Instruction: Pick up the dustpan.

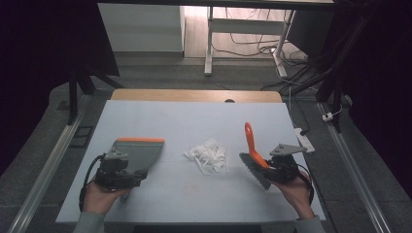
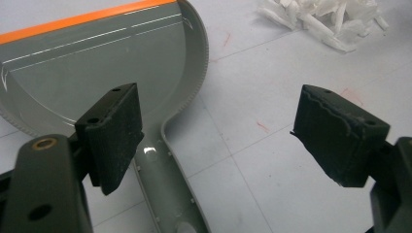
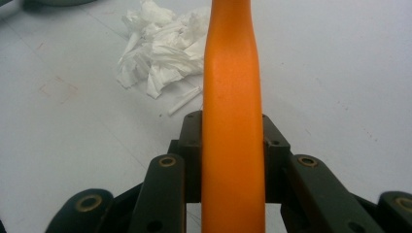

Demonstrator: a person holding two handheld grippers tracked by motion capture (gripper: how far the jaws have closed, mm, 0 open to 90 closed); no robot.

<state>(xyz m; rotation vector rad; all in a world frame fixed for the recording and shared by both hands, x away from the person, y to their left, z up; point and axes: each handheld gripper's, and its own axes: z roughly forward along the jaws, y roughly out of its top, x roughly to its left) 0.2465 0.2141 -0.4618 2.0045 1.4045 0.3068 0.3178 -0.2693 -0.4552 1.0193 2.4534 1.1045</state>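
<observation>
two grippers work this table, and they stand very differently. the right gripper (image 3: 232, 145) is clamped tight on the orange handle of the brush (image 1: 252, 150), its jaws pressing the handle from both sides in the right gripper view; in the high view the handle slants up and away toward the far side while the dark bristles (image 1: 254, 171) hang low at the near end, just left of the hand. the left gripper (image 2: 233, 141) has its jaws spread wide with nothing between them; the grey handle of the dustpan (image 2: 167, 189) lies on the table below and just beside the left jaw, not gripped. the dustpan itself (image 1: 138, 153) lies flat at the left of the table, its orange-edged lip toward the far side. between the two tools, near the middle, lies the heap of torn white paper scraps (image 1: 209, 155), well apart from the pan and nearer to the brush.

the likely trouble is the loose pan. if the brush pushes the scraps leftward while nothing holds the dustpan, the pan will probably slide or turn away, and the paper will pile against its side or scatter past it. the lip also faces away from the heap, so the pan needs turning first. light scraps may cling to the bristles or flutter off under a fast stroke.
</observation>
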